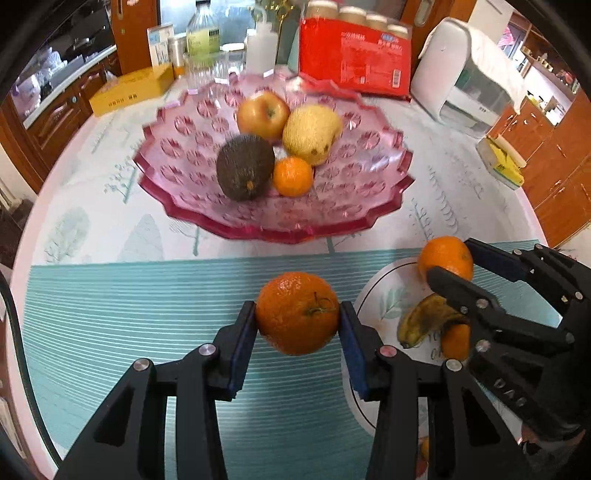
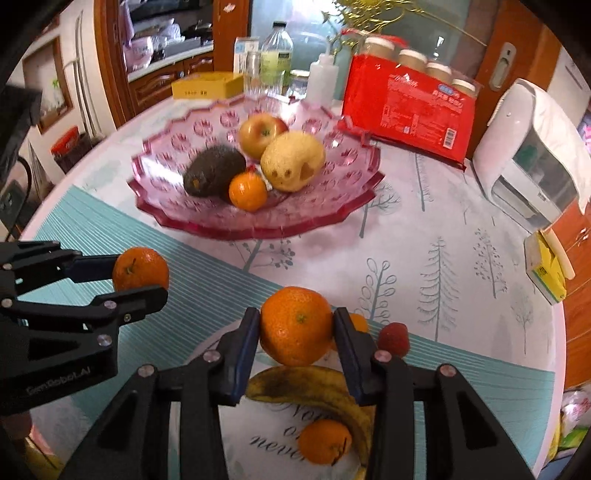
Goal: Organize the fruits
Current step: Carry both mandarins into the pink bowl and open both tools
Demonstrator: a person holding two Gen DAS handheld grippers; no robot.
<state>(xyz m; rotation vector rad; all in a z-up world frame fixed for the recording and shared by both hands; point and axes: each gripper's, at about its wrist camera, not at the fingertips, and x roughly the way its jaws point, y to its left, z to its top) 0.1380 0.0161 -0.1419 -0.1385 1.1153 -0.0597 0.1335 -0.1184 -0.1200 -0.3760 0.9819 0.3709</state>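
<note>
pink cut glass makes up the wide fruit bowl standing on the tree-patterned tablecloth, and in it lie 4 fruits: a red-yellow apple at the back, a pale yellow pear just beside it, a dark avocado in front, and a small tangerine touching the avocado and the pear. nearer the cameras, over a teal striped mat, the left gripper has its 2 blue-padded jaws closed on an orange with a stem, the pads pressing its 2 sides, and the fruit hangs clear of the mat. just to its right the right gripper clamps a second orange in the same way, held above a round white plate with script lettering. on that plate lie a browned banana and another small orange touching its inner curve; a further orange piece shows only partly behind the right jaw, and a strawberry sits just beside it. at the back of the table stand a red pack of cups, a yellow box, a clear bottle, a white squeeze bottle and a white appliance; a small yellow-green carton lies near the right edge.
</note>
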